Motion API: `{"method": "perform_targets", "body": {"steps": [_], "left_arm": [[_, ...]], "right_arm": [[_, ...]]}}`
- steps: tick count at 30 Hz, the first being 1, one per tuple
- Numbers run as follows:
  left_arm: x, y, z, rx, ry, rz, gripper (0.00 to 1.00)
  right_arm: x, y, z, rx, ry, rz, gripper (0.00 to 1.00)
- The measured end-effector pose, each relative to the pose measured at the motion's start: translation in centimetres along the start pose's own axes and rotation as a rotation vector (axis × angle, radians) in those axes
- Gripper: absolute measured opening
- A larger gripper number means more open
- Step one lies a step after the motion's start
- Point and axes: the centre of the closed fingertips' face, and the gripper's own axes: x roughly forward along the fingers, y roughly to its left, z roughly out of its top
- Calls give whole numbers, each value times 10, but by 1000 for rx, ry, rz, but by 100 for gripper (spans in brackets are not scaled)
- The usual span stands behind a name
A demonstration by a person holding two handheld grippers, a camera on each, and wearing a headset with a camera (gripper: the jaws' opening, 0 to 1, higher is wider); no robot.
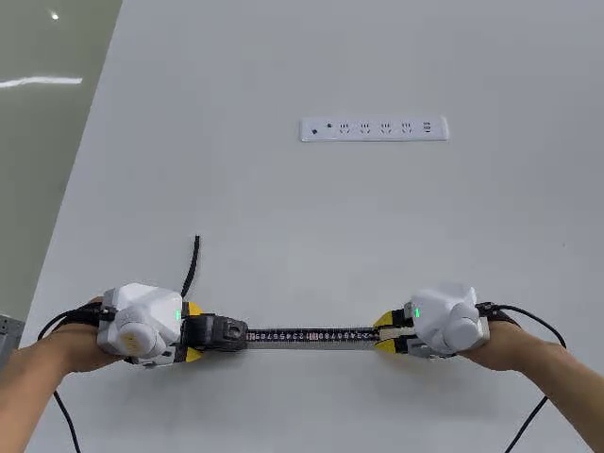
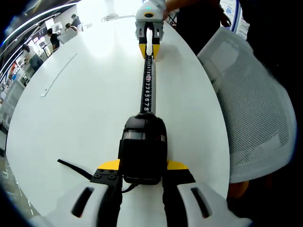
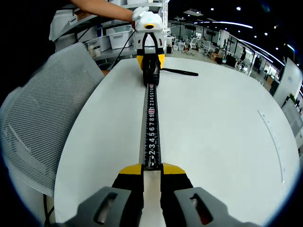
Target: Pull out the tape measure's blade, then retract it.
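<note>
Jaws of the left gripper (image 1: 195,332) are clamping the tape measure case (image 1: 219,332), which is sitting on the white table (image 1: 283,217) near the person's edge. The blade (image 1: 311,335) is stretching straight out, numbers up, to the right gripper (image 1: 385,333), whose jaws are pinching its tip. A black strap (image 1: 192,264) is lying beside the left gripper. A power strip (image 1: 374,128) is lying well apart, farther up.

White-bodied left gripper (image 1: 193,332) and right gripper (image 1: 385,332), yellow-tipped black jaws, green lights (image 1: 177,314), black cables (image 1: 523,429)
</note>
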Motion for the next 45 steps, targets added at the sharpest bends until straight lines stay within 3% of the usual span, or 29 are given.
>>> {"method": "perform_targets", "body": {"steps": [28,45], "left_arm": [[2,0,1,6,26,-4,29],[6,2,4,-6,48,-7,29]], "right_arm": [[-16,4,-23,22,18,-6,10],[-17,0,-25,21,50,-16,11]]}}
